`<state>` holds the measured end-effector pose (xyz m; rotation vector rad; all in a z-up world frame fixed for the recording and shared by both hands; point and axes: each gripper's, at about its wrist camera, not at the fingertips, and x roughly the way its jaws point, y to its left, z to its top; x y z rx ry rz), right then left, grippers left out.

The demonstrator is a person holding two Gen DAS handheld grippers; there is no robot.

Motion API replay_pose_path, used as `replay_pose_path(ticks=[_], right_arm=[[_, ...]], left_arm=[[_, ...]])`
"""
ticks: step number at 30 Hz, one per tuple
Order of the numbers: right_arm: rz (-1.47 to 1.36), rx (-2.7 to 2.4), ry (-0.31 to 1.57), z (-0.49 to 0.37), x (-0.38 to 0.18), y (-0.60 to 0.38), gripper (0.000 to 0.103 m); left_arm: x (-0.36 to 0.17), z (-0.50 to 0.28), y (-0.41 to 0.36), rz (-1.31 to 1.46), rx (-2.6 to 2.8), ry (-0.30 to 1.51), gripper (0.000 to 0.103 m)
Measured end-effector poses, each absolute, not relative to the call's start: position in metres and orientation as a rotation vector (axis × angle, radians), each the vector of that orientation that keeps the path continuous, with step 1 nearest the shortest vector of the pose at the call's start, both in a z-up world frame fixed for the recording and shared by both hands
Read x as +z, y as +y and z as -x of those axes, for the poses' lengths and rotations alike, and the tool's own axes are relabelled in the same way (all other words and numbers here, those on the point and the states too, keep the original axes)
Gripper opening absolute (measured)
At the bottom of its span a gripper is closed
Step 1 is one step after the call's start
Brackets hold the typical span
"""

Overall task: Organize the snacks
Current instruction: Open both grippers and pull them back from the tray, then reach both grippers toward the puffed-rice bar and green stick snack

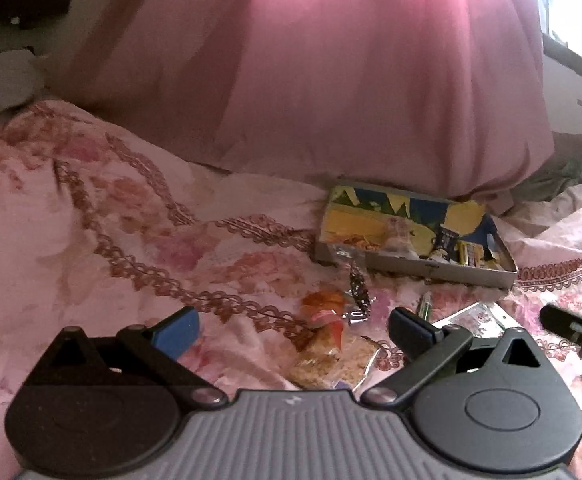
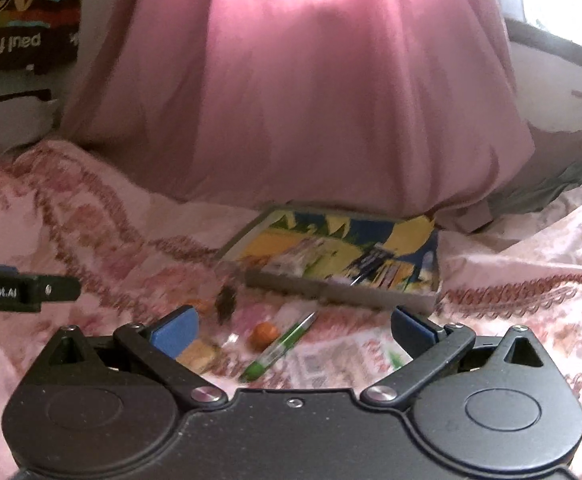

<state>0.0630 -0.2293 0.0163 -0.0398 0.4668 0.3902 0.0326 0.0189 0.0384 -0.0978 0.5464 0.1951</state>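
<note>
Pink sheet [image 1: 91, 220] carries a shallow box [image 1: 411, 236] at 1 o'clock. Left gripper [image 1: 293, 330] is spread wide above a cracker pack [image 1: 331, 360]; right gripper [image 2: 293, 330] is also released, above a green pen [image 2: 279, 350]

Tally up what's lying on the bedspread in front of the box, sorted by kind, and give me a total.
Green pen: 1
Cracker packet: 1
Orange-wrapped snack: 1
Dark foil wrapper: 1
Clear flat packet: 1
Total: 5. Blur may hide more.
</note>
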Motion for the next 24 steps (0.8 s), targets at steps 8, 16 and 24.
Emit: replay_pose_path(ticks=[8, 16, 24], right_arm=[[0.025, 0.468, 0.551, -0.053, 0.007, -0.221, 0.102], [0.068, 0.466, 0.623, -0.056, -0.004, -0.210, 0.102], [0.053, 0.438, 0.670, -0.065, -0.010, -0.212, 0.102]], left_arm=[[0.034, -0.015, 0.007, 0.026, 0.247, 0.596, 0.103], [0.025, -0.021, 0.014, 0.064, 0.258, 0.696, 0.103], [0.015, -0.045, 0.021, 0.102, 0.217, 0.811, 0.103]])
